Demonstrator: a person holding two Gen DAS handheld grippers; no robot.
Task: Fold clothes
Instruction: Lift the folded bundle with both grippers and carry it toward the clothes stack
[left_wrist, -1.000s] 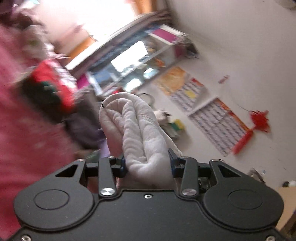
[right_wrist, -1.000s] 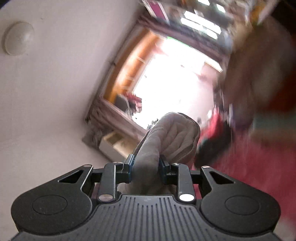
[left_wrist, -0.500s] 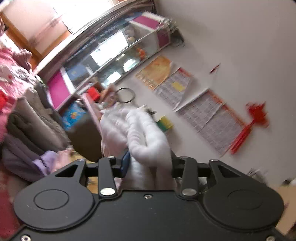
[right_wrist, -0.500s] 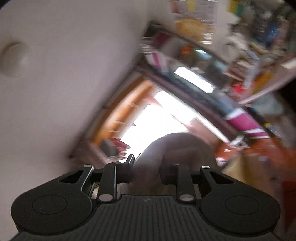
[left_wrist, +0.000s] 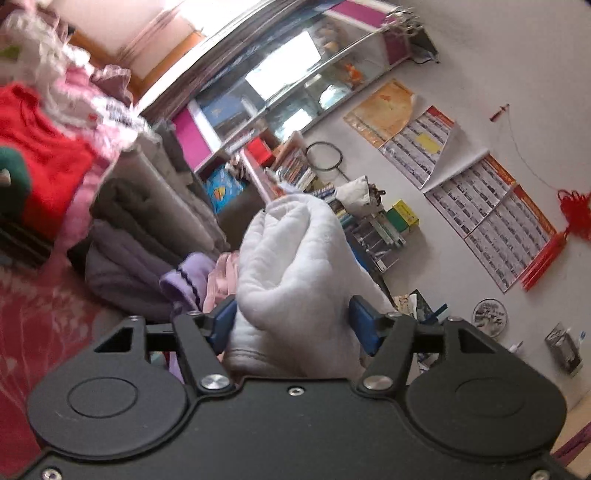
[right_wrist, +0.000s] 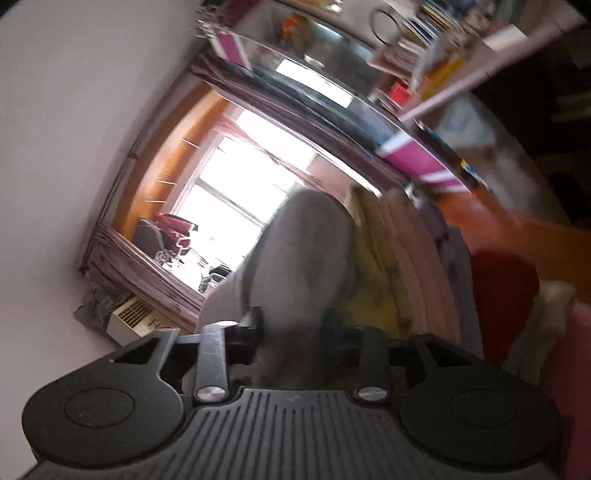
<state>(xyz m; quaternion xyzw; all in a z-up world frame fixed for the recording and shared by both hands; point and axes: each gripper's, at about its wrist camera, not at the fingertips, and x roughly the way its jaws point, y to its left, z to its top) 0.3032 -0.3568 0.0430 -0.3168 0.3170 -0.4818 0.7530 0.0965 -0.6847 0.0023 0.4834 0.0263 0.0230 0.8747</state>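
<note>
Left gripper (left_wrist: 293, 325): jaws opening, a bunched white garment (left_wrist: 295, 266) between the blue pads (left_wrist: 364, 325), left pad touching it, right pad just clear. Right gripper (right_wrist: 291, 332): jaws opening, grey-looking cloth (right_wrist: 299, 266) between them; blur hides contact. Folded clothes (left_wrist: 140, 229) lie beyond.

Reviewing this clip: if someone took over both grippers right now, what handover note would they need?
Left gripper: jaws opening, a bunched white garment between them, pads barely touching it.
Right gripper: jaws opening, a grey-looking wad of cloth between them; the view is blurred.
Folded clothes are stacked to the left, beside a red garment.
Done: the garment looks bunched up and carried to the pile.
Left: probably let go, set it down, tidy the fold.
</note>
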